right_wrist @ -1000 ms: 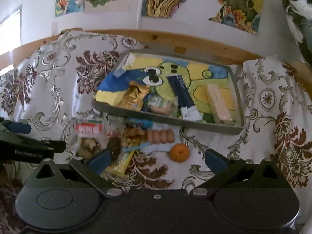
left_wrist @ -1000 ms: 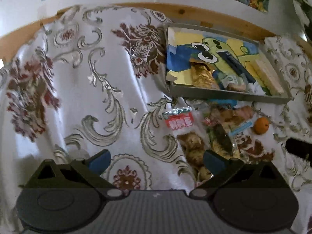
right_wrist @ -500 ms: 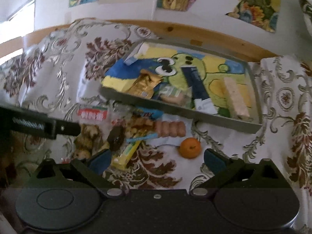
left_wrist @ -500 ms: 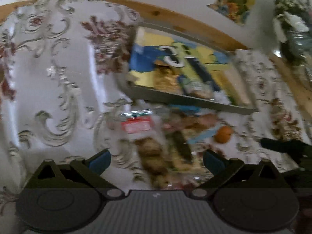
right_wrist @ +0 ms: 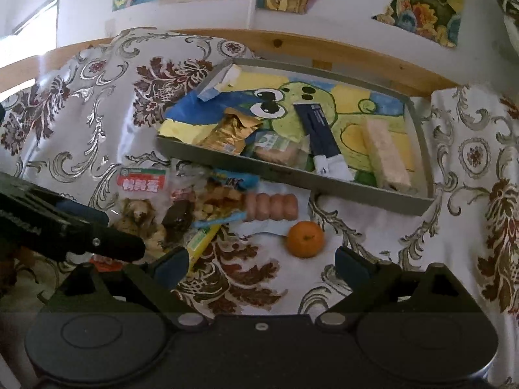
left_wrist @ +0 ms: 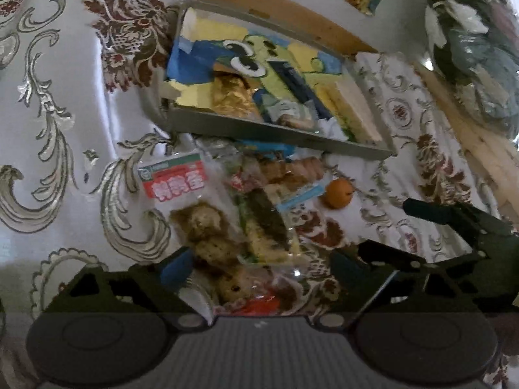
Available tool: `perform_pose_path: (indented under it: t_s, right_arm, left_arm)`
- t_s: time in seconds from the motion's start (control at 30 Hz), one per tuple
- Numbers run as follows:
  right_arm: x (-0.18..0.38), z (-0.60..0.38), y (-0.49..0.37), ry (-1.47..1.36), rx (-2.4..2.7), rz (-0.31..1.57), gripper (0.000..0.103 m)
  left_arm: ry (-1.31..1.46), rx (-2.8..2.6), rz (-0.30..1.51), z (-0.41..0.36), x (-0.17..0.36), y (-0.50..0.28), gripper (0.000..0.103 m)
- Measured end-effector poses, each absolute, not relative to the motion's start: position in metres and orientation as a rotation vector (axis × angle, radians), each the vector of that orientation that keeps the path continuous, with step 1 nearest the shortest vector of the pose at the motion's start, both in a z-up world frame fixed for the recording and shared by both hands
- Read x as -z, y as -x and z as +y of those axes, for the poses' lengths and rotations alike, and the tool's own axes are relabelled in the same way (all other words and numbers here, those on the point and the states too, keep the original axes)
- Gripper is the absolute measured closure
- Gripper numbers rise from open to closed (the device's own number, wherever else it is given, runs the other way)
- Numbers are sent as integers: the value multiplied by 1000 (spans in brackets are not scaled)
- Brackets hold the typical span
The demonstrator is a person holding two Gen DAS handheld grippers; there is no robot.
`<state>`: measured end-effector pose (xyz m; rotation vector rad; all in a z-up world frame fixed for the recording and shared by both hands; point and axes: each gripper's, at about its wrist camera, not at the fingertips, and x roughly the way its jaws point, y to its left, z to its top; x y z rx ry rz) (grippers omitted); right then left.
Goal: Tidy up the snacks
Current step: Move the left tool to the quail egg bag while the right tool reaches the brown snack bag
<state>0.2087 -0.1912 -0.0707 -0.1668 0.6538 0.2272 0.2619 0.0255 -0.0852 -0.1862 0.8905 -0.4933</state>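
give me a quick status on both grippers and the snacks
Left gripper open, just been closing, over the clear cookie bag. Right gripper open, empty, near the orange. Tray part filled, nothing blocking.

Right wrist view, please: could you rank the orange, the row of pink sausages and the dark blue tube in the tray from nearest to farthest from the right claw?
1. Orange, on the cloth just ahead of the right claw.
2. Pink sausages, beyond the orange, before the tray.
3. Dark blue tube, inside the tray.

Snack pile (right_wrist: 201,207) crowds the tray (right_wrist: 292,178) front; cloth (right_wrist: 97,123) leftward lies open.
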Motion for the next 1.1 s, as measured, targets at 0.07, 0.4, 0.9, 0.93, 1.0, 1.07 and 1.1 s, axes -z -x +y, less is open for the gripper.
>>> perform_pose_path:
  t_s: [0.07, 0.4, 0.9, 0.93, 1.0, 1.07, 1.1]
  right_arm:
    - [72, -190, -209, 170, -244, 653, 7]
    - [67, -188, -230, 111, -373, 670, 18]
    - [95, -153, -258, 158, -540, 750, 28]
    - [96, -153, -259, 149, -543, 753, 28]
    - [99, -151, -266, 127, -549, 762, 28]
    - [102, -148, -272, 116, -548, 770, 29]
    - [103, -147, -275, 108, -546, 774, 29]
  left_arm:
    - [145, 491, 910, 25, 86, -264, 23]
    - [68, 418, 905, 29, 94, -270, 55]
    - [279, 408, 952, 62, 101, -277, 44]
    - [294, 413, 951, 62, 101, -277, 42]
    - [323, 430, 944, 64, 102, -278, 36]
    - [337, 439, 940, 65, 103, -277, 34]
    - [336, 441, 937, 65, 103, -277, 33]
